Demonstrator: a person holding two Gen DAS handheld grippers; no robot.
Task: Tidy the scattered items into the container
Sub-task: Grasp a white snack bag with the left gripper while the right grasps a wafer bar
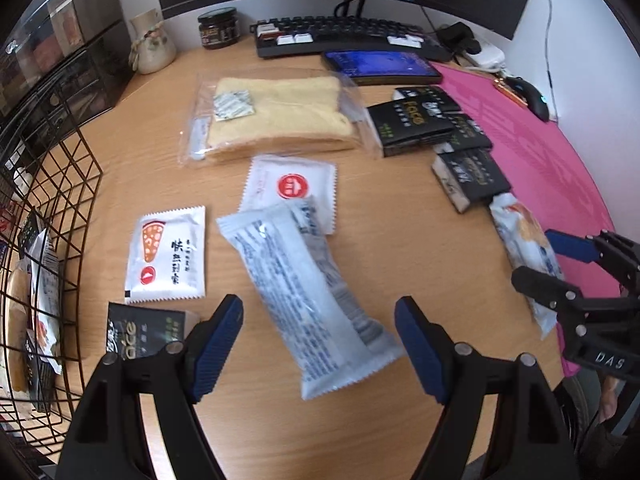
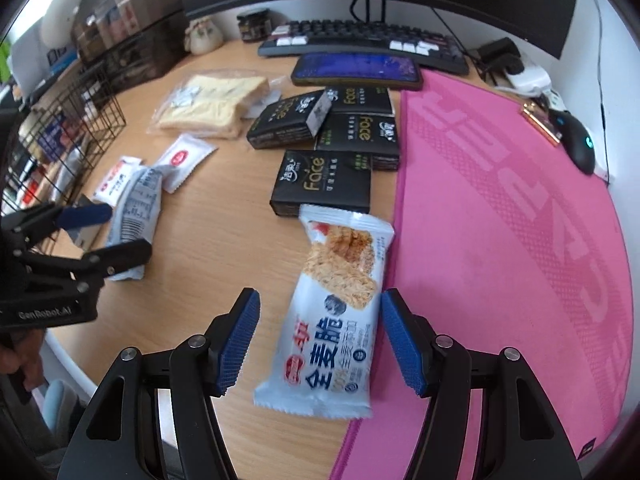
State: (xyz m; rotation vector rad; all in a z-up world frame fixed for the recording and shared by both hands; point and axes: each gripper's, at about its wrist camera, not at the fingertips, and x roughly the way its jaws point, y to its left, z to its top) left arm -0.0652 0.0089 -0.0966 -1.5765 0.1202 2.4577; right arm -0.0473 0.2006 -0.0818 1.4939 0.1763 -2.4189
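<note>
My left gripper [image 1: 318, 344] is open, its blue pads on either side of a white snack bar lying print-side up [image 1: 308, 288] on the wooden desk. My right gripper [image 2: 318, 338] is open around a white oat-bar packet [image 2: 336, 312] at the edge of the pink mat. The black wire basket [image 1: 60, 216] stands at the left and holds several packets. Two white sachets [image 1: 168, 256] [image 1: 292, 184], a bagged bread loaf [image 1: 276, 116] and several black "Face" packs [image 2: 324, 184] lie scattered on the desk.
A keyboard [image 1: 344, 36], a phone [image 1: 380, 66], a dark jar [image 1: 218, 28] and a small vase [image 1: 152, 44] stand at the back. A pink mat [image 2: 512, 240] with a mouse [image 2: 576, 140] covers the right side. A black pack [image 1: 140, 332] lies by my left finger.
</note>
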